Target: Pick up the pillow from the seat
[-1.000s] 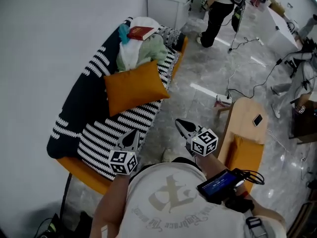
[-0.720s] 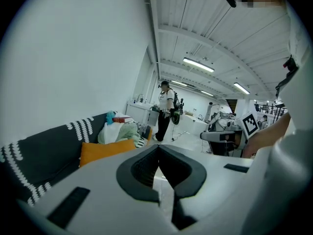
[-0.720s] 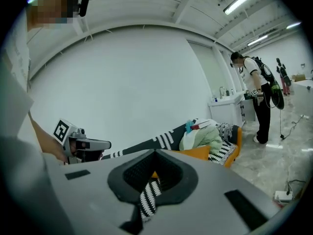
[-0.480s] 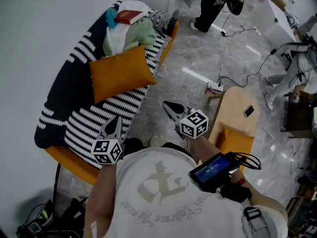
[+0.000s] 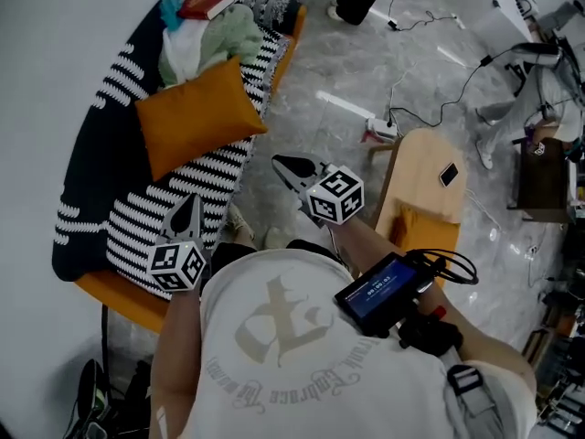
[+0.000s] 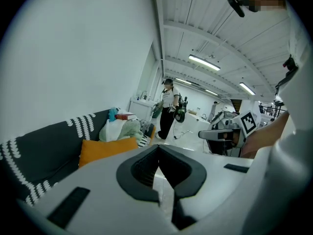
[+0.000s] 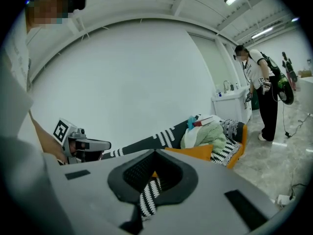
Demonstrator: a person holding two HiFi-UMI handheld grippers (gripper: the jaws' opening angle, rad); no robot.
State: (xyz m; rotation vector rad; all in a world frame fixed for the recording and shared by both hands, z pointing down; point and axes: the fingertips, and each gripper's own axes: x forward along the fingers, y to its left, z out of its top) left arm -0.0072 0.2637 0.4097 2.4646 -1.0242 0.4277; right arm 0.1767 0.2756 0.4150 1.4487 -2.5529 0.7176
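Note:
An orange pillow leans on the black-and-white striped sofa seat, in front of the dark backrest. In the left gripper view the pillow sits beyond the jaws; the right gripper view shows it past the jaws too. My left gripper is shut and empty, hovering over the seat's near part, short of the pillow. Also shut and holding nothing, my right gripper hangs over the floor to the right of the sofa edge.
A heap of clothes with a red book fills the sofa's far end. A wooden stool carrying a phone stands to the right. Cables and a power strip lie on the marble floor. A person stands far off.
The sofa and pillow have slid up and left in the head view as I stepped along. Both grippers travelled with me toward the sofa, jaws staying shut.

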